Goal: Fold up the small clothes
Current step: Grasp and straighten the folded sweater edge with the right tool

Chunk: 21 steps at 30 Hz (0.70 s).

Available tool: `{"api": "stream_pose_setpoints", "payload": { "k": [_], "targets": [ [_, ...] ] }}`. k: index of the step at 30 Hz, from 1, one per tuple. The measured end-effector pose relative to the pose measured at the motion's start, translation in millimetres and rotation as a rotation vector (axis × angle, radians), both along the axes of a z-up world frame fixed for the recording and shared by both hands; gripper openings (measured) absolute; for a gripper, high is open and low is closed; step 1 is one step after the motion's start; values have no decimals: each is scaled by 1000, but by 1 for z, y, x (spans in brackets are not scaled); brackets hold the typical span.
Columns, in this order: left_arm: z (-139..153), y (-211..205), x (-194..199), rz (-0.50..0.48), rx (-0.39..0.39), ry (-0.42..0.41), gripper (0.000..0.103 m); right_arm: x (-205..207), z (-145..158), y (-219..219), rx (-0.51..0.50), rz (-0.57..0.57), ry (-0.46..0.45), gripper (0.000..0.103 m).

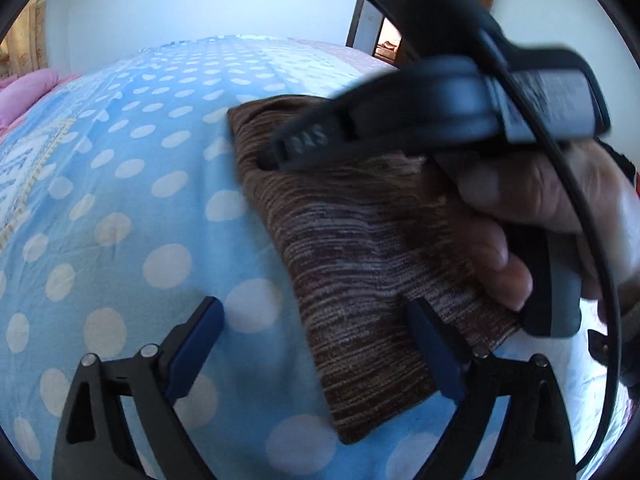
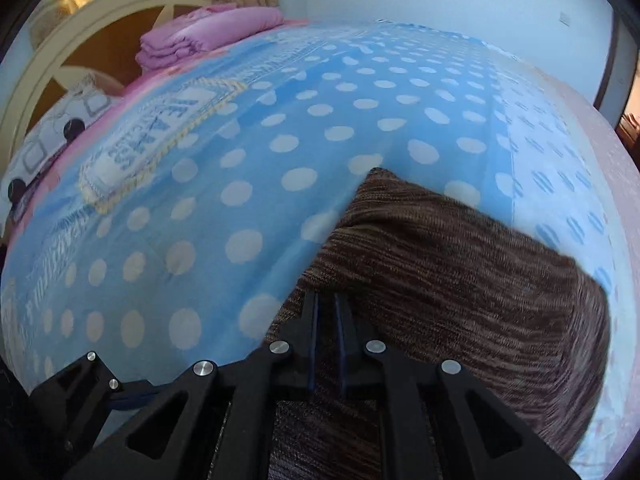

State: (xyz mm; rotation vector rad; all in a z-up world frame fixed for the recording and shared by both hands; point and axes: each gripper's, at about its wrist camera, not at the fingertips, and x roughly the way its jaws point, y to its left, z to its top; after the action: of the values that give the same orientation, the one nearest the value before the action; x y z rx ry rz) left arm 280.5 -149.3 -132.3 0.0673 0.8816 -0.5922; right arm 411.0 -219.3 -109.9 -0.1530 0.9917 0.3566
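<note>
Brown garment [image 2: 460, 280] pinched in right claw [image 2: 326, 300], left claw [image 1: 316, 316] spread above it

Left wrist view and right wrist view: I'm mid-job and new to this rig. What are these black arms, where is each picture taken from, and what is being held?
No robot here: a person carries a hand-held claw in each hand, with a fisheye camera looking along its fingers. The left view shows the left claw open, one finger over the folded brown striped knit garment, gripping nothing. The right claw crosses above, held by the person's hand. The right view shows that claw shut over the garment; whether it pinches cloth is unclear. Everything lies on a blue bedspread with white dots.
</note>
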Motion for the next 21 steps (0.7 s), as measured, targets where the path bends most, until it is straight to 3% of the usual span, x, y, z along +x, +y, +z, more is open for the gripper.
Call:
{"api": "stream_pose_setpoints", "payload": {
  "k": [2,4,5,6,9,10,12,14,18,21],
  "targets": [
    [0,0,-1,-5,-3,0,96,-2,15,-5,0,14,-48,8],
    [0,1,-1,-6,-11,4,96,2,27,-10,-25,-5,-110,23],
    [0,1,-1,-7,-10,5,97,10,30,-12,-41,-13,-112,41],
    [0,1,-2,-8,-8,4,97,18,32,-12,-48,-15,-112,50],
    [0,-1,-3,-14,2,1,98,45,31,-4,-91,-31,-84,50],
    [-1,-2,-4,-19,6,0,99,55,24,0,-105,-24,-25,49],
    [-1,-4,-4,-26,12,-2,100,77,6,11,-209,-36,42,8],
    [-1,-4,-3,-29,12,-2,100,95,-14,13,-305,-61,64,6],
    [-1,-8,-4,-36,30,-9,102,110,-24,-1,-225,-121,80,2],
    [0,-8,-4,-41,31,-10,102,109,-15,-7,-196,-138,67,1]
  ]
}}
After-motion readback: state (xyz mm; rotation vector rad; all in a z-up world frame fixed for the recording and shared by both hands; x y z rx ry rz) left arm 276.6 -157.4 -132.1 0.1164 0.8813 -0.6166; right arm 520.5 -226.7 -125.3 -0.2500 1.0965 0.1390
